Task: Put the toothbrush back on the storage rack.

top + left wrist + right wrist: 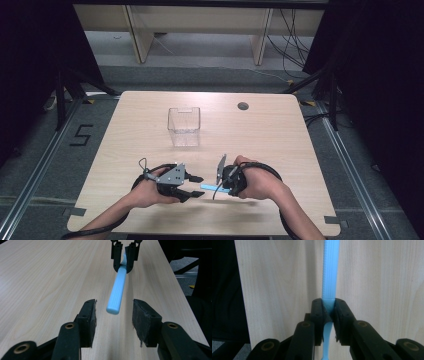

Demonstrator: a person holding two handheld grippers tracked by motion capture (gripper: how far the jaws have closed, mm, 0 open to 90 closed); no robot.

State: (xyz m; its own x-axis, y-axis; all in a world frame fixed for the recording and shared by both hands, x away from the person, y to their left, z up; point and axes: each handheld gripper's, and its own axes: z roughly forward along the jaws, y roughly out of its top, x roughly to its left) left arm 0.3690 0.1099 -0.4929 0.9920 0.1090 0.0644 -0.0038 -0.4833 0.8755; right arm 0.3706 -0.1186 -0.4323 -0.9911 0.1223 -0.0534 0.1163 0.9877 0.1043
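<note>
The right gripper (328,311) squeezes a light blue stick (118,288) and holds it above the wooden table (150,125). The stick's round end pokes between the wide-apart jaws of the left gripper (114,315). A clear box (184,126) sits farther back.

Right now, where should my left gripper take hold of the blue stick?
Probably the ribbed free end of the blue stick, straight ahead between the open left gripper. The right gripper clamps the thin far end, and the stick points toward the left jaws.
</note>
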